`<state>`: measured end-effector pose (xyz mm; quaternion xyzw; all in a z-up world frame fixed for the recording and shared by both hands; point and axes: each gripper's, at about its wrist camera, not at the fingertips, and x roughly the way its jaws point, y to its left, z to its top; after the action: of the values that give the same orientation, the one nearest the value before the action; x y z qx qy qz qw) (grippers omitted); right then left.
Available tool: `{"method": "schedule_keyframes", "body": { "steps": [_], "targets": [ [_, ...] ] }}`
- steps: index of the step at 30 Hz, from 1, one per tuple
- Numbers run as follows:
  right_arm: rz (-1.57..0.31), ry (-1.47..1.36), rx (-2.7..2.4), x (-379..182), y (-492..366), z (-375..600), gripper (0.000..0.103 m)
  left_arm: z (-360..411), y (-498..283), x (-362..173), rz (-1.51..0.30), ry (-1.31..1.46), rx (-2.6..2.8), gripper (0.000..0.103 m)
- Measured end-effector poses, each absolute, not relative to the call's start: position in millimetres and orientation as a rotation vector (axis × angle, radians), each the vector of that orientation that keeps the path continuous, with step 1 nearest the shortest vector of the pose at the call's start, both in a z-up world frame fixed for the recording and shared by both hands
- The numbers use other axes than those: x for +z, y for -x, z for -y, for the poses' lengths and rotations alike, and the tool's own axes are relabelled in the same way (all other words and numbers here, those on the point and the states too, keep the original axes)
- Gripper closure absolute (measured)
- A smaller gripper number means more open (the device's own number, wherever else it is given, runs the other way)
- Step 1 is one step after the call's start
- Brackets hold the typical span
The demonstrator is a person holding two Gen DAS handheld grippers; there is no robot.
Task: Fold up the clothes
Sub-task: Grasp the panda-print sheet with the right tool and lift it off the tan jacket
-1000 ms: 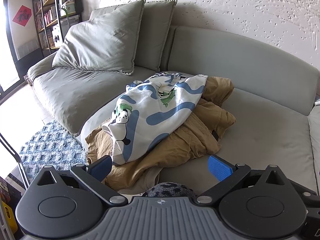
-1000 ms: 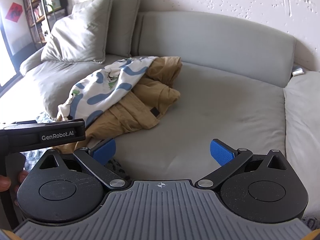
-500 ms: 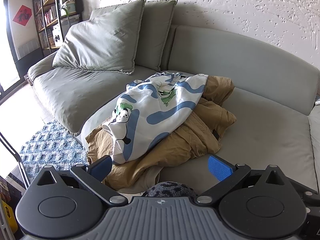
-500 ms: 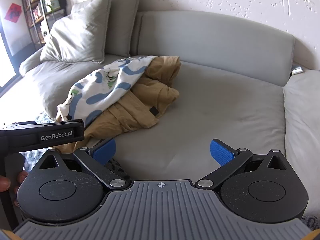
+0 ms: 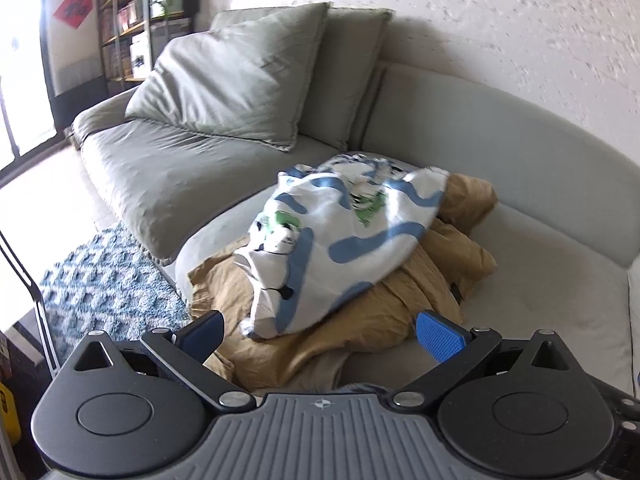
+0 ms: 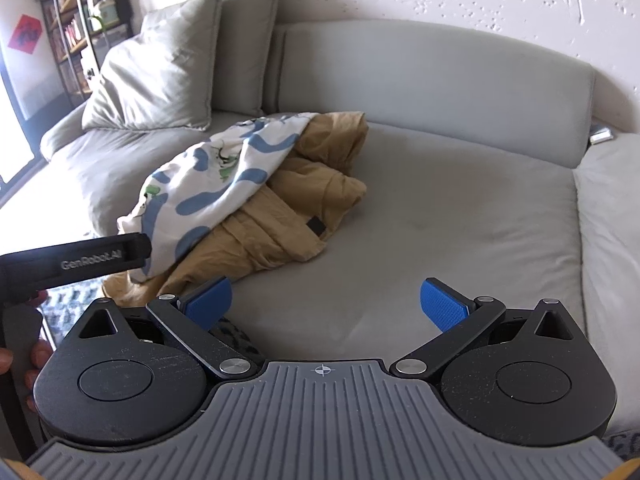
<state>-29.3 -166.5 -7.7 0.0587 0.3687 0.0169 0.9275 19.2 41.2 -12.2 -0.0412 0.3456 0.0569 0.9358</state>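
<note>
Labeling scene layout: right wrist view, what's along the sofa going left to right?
Grey pillows → white and blue printed garment → tan garment → bare sofa seat → small object at the far right edge, too small to identify.

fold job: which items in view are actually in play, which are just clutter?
In play:
- white and blue printed garment, draped on top of the pile
- tan garment, crumpled beneath it
- left gripper, open
- right gripper, open

Just lying about:
- grey cushions
- blue rug
- bookshelf
</note>
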Motion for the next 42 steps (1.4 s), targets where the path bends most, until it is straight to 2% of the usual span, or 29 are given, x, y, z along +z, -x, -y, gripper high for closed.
{"method": "schedule_keyframes", "body": {
  "steps": [12, 16, 23, 28, 35, 36, 38, 39, 42],
  "targets": [
    [-0.722, -0.223, 0.151, -21.5, -21.0, 133.8, 0.000, -125.5, -42.5, -17.6, -0.679, 0.138, 0.296, 0.001],
    [-0.743, -0.223, 0.234, -34.9, -49.0, 108.8, 0.000, -156.0, -41.6, -25.2, -0.677, 0.254, 0.359, 0.001],
    [-0.717, 0.007, 0.394, -51.0, -76.2, 40.9, 0.000, -182.0, -46.1, -46.9, -0.727, 0.305, 0.459, 0.001],
    [-0.670, 0.164, 0.442, -57.5, -92.1, -5.8, 0.014, -196.1, -49.3, -59.8, -0.772, 0.329, 0.484, 0.001],
    [-0.722, 0.295, 0.452, -84.1, -130.9, -56.0, 0.015, -203.3, -49.9, -67.4, -0.782, 0.382, 0.508, 0.001],
    [-0.730, 0.332, 0.440, -90.0, -134.2, -61.1, 0.020, -203.5, -50.3, -68.1, -0.789, 0.381, 0.510, 0.001],
    [-0.759, 0.398, 0.388, -103.2, -143.5, -67.8, 0.068, -202.7, -50.3, -68.4, -0.803, 0.382, 0.508, 0.001],
    [-0.769, 0.385, 0.365, -107.0, -148.2, -64.2, 0.097, -201.5, -49.8, -67.6, -0.808, 0.382, 0.503, 0.001],
    [-0.739, 0.166, 0.335, -89.1, -158.9, -24.8, 0.099, -190.0, -48.2, -60.4, -0.797, 0.352, 0.445, 0.001]
  ]
}}
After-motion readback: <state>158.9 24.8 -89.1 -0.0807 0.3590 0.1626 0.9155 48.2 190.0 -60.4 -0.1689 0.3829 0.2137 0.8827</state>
